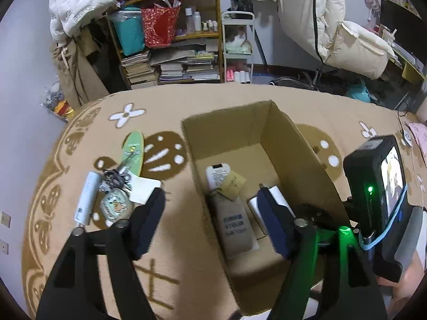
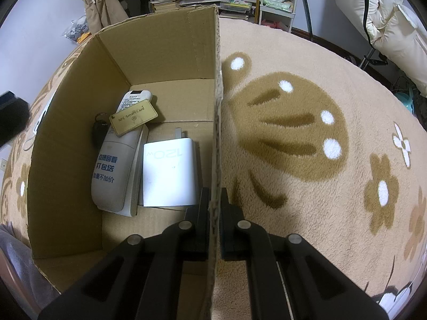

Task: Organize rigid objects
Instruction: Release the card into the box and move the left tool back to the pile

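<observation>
An open cardboard box (image 1: 226, 122) stands on a patterned beige rug (image 1: 240, 98). Inside lie a white remote (image 2: 117, 160), a gold NFC card (image 2: 133, 117) on top of it, a black key fob (image 2: 98, 130) and a white charger (image 2: 168, 170). On the rug left of the box sit a white tube (image 1: 86, 200), a key bunch (image 1: 116, 180) with a round charm (image 1: 117, 206), a white card (image 1: 144, 189) and a green mini skateboard (image 1: 132, 152). My left gripper (image 1: 210, 213) hangs open and straddles the box's left wall. My right gripper (image 2: 214, 192) is shut on the box's right wall (image 2: 216, 106).
A cluttered bookshelf (image 1: 170, 53) and a white cart (image 1: 237, 48) stand beyond the rug's far edge. A padded chair with a white coat (image 1: 347, 34) is at the back right. Bare floor (image 1: 26, 133) lies left of the rug.
</observation>
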Tool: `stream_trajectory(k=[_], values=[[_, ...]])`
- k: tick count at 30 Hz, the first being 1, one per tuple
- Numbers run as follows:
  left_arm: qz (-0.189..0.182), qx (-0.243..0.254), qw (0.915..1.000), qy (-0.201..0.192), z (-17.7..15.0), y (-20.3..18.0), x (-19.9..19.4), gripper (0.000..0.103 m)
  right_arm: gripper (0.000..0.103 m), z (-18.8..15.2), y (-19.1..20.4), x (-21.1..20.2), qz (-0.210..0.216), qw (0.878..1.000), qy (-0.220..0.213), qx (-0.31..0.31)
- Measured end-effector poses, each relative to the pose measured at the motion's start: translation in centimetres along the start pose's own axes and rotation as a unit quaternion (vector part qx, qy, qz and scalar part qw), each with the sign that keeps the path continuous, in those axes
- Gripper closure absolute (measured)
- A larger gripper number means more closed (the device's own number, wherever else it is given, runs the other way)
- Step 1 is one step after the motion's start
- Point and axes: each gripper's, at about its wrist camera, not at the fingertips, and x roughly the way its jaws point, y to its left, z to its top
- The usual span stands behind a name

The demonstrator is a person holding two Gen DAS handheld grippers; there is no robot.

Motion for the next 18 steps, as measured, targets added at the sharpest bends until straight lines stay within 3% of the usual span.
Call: stream_trajectory(k=[2, 5, 11, 18], values=[[0.009, -0.015, 0.9998, -0.013, 0.3, 1.1, -0.4, 0.011, 0.096, 0.0, 0.0, 0.0, 0.0, 1.0, 0.0, 0.0], [0.035, -0.022, 0.999, -0.017, 0.6, 2.6, -0.4, 0.005, 0.096, 0.0, 0.0, 0.0, 0.0, 1.0, 0.0, 0.0], [0.07, -0.044, 0.9965, -0.01, 0.4, 6.1, 1.0, 0.004, 0.096, 0.1, 0.0, 0.0, -0.001, 1.0, 0.0, -0.002], [0.07, -0.065, 0.9955, 0.002, 0.3, 9.5, 3.7, 0.004, 0.096, 0.1, 0.0, -0.1, -0.002, 1.0, 0.0, -0.003]])
